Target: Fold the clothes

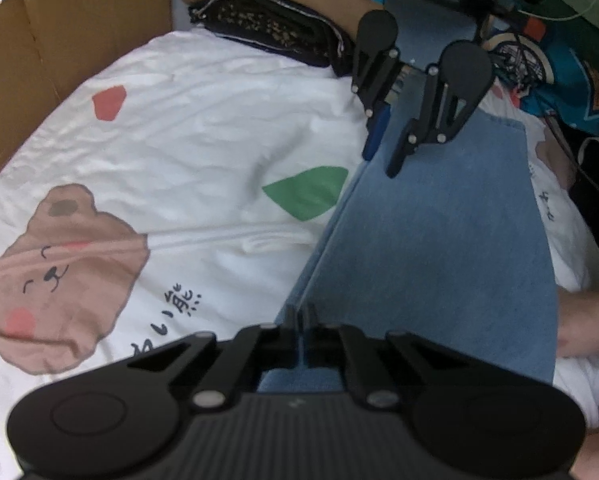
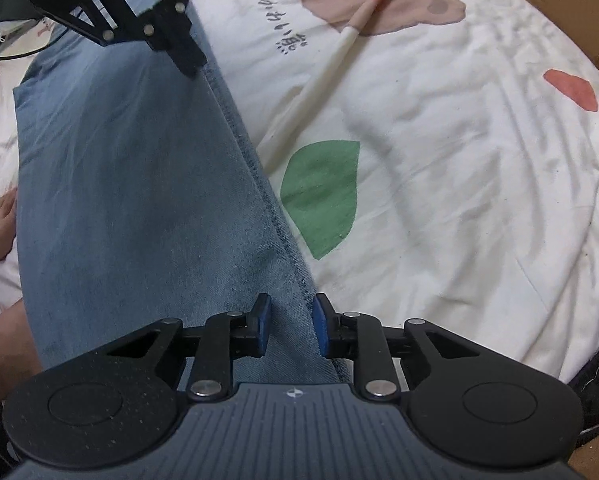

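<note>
The jeans (image 1: 427,240) lie flat in a long strip on the bed's printed sheet (image 1: 203,128). The left tool (image 1: 301,322) is pinched tight on their seamed edge at one end; the right tool (image 2: 291,330) straddles that edge at the other end, pads narrowly apart, seemingly not yet pressing. Both ends taken would let the strip fold over. A cardboard box (image 1: 59,32) and stacked clothes (image 1: 267,20) border the bed.
</note>
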The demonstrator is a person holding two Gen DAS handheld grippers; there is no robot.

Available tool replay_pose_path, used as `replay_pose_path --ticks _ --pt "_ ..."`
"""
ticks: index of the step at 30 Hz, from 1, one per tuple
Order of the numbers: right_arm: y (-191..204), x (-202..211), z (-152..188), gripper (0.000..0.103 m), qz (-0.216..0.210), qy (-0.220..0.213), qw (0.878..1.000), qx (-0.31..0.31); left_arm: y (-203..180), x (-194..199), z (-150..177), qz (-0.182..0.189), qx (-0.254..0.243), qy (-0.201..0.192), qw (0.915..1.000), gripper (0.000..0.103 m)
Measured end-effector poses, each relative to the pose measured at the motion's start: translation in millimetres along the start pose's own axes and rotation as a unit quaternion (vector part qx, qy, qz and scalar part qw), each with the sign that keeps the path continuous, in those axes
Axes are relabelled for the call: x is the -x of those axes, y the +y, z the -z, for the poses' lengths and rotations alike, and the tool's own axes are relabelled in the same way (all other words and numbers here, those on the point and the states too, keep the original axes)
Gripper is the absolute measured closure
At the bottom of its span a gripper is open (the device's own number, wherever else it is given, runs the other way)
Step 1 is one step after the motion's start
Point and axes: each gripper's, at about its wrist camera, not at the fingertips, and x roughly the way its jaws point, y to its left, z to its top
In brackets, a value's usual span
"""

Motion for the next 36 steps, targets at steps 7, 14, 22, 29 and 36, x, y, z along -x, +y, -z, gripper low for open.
replay_pose_path --ticks 7,14,22,29,36 --pt "-4.1 -3.1 -4.5 0.078 -0.005 0.018 1.000 -0.006 -8.3 8.6 1.5 -0.005 -0.011 -0.009 0.9999 0.102" --pt "6.0 3.4 -6.6 0.101 0.009 0.025 0.999 0.023 -10.0 8.7 3.4 -0.015 -0.014 -0.009 0.9997 0.102" --pt "23.2 15.3 1.3 0.103 0.073 0.004 0.997 0.001 -4.7 -2.2 1.6 -0.032 -0.005 -0.005 0.9995 0.102" --pt "24.7 15.1 3.7 0.103 0.102 -0.009 0.994 -0.038 -2.8 -4.7 2.2 -0.037 0.003 -0.005 0.9993 0.102" --pt "15.7 -3.5 -0.6 0.103 0.097 0.003 0.994 -0.052 8.4 -31.0 6.3 -0.032 0.027 0.018 0.9990 0.102"
